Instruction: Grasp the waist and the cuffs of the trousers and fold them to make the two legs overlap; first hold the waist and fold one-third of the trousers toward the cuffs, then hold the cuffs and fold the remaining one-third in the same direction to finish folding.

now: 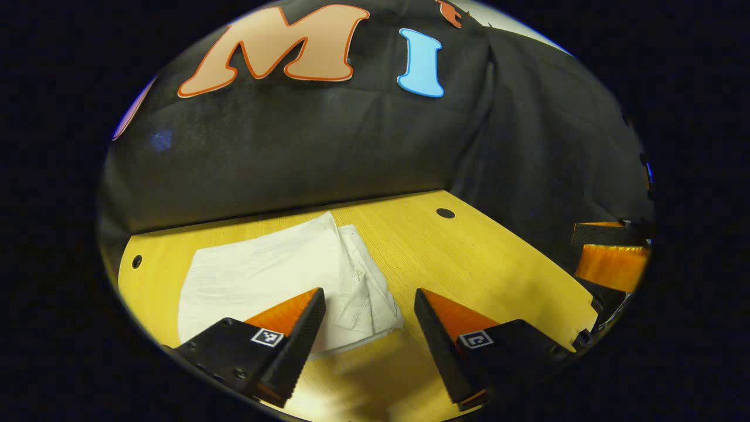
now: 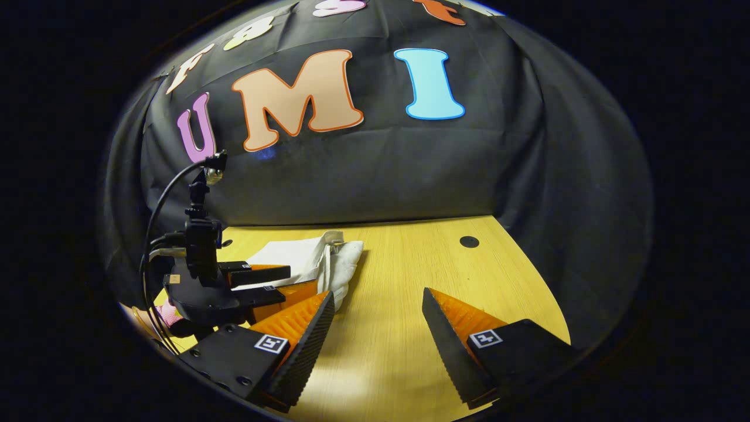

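the white, soft cloth trousers look light and limp; pinch a bunched edge. both tongs, left and right, gape empty.

You will find no readable writing, brand or number on the things in front of you. What comes closest are the small square black-and-white marker tags, one on each finger of your left hand-held gripper and your right hand-held gripper; these are coded patterns rather than text. One in the right gripper view perhaps resembles a "4", though it's too small to tell.
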The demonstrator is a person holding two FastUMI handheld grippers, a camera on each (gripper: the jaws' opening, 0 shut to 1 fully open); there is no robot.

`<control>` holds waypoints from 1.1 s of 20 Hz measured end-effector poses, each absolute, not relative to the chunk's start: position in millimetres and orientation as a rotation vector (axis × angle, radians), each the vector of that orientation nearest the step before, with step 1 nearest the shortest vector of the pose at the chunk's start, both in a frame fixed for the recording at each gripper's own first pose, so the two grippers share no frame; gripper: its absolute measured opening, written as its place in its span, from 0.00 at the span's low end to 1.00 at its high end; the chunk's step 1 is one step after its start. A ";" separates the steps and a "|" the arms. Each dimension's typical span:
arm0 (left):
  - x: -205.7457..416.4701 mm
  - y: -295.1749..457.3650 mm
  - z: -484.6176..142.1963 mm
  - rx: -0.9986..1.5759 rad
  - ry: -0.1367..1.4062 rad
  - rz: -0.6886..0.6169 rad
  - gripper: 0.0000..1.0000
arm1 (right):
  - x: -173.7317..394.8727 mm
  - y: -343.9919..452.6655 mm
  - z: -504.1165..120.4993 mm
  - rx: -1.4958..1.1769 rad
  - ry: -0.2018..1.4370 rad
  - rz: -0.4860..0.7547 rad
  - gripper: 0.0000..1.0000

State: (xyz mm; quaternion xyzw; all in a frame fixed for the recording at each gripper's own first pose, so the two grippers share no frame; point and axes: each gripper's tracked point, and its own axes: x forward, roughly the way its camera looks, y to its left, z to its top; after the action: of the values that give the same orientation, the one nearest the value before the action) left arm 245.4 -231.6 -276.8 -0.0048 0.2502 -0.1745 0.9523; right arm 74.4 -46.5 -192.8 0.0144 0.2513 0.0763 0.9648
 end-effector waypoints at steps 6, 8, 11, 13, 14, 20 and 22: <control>210.4 -195.8 -221.3 -0.009 0.410 -0.299 0.96 | 68.3 -14.5 -176.0 0.060 0.463 0.195 0.97; 197.3 -171.9 -208.2 0.004 0.393 -0.255 0.95 | 64.4 -1.9 -169.0 0.064 0.440 0.208 0.97; 173.5 -133.6 -190.2 0.012 0.369 -0.187 0.95 | 58.1 13.9 -157.1 0.059 0.403 0.223 0.96; 158.4 -108.5 -181.2 0.008 0.359 -0.139 0.97 | 52.7 22.4 -152.4 0.065 0.384 0.228 0.97; 151.9 -97.4 -178.3 0.002 0.357 -0.115 0.96 | 50.5 26.1 -150.3 0.068 0.374 0.225 0.92; 119.1 -50.7 -182.3 -0.027 0.370 -0.039 0.95 | 33.8 36.9 -140.9 0.056 0.329 0.205 0.92; 113.1 -43.9 -185.4 -0.039 0.380 -0.030 0.96 | 30.2 38.2 -143.2 0.048 0.334 0.197 0.97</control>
State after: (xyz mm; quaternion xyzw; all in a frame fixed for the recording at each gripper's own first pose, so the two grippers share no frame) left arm 113.1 -43.9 -185.4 -0.0192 0.1888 -0.0151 0.9817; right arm 30.2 38.2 -143.2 0.0241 0.1661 0.0980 0.9809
